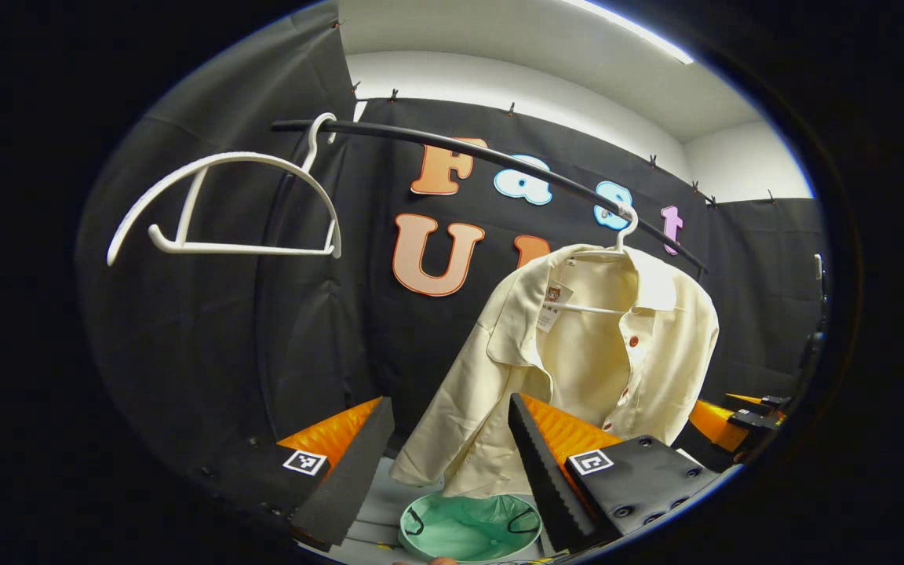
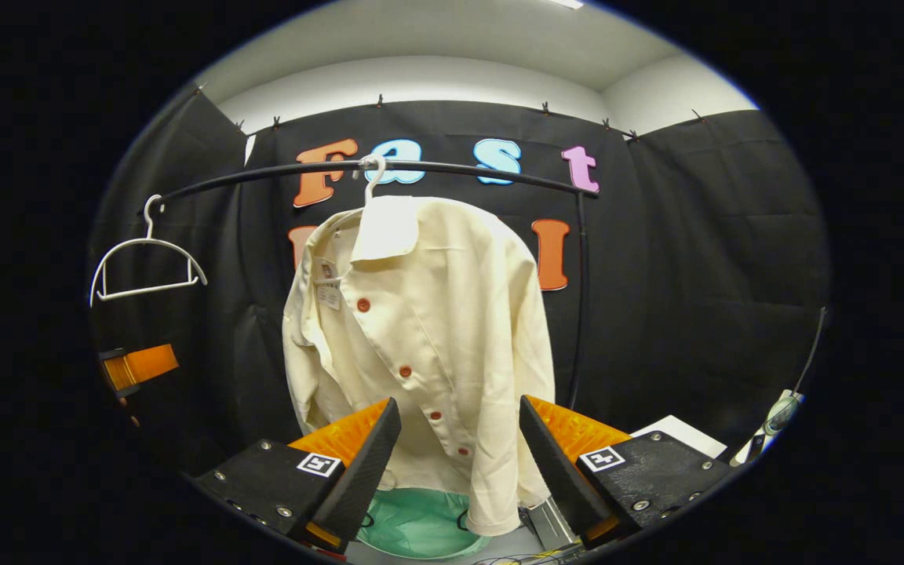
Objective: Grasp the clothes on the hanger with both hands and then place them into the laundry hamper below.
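A cream shirt with red buttons hangs on a white hanger from a black rail. Below it stands a green laundry hamper. My left gripper is open, to the left of the shirt and short of it, with the shirt's lower edge seen between its fingers. My right gripper is open as well, facing the shirt's front hem from a short distance. Nothing is held by either. The other gripper appears at the edge of each view.
An empty white hanger hangs at the rail's left end. A black upright post carries the rail on the right. White sheets and a cable lie at the lower right.
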